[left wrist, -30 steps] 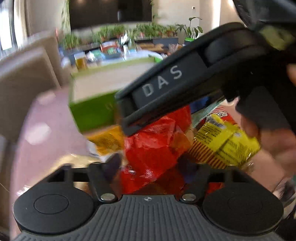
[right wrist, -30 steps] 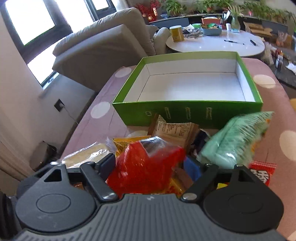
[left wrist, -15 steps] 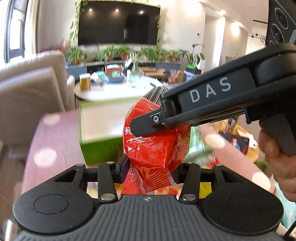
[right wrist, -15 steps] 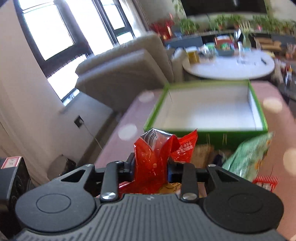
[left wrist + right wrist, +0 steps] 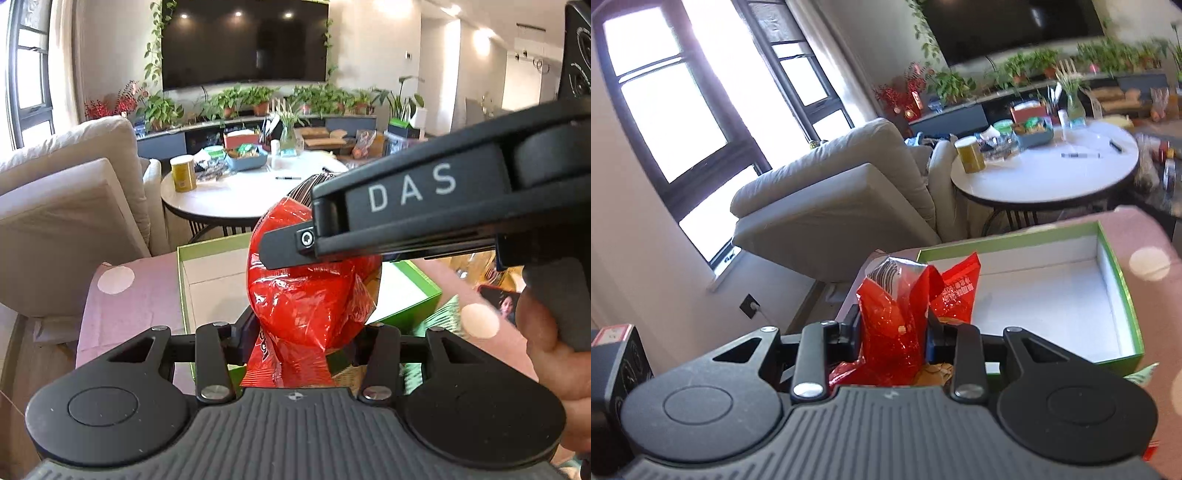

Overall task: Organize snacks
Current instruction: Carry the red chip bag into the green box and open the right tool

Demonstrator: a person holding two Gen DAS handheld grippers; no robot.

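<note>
Right wrist: crinkled glossy red snack bag [image 5: 897,328]

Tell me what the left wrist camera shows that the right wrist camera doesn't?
Only the left view shows the right gripper from outside, clamped on the bag's top, the hand holding it, and a phone. Only the right view shows the big window and a wall socket. Both show the red bag pinched by both grippers, the empty green box, sofa and round table.

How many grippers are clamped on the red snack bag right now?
2. The left gripper pinches the crinkly red plastic snack bag at its lower part; the right gripper clamps it higher up, reaching in from the right in the left wrist view.
</note>
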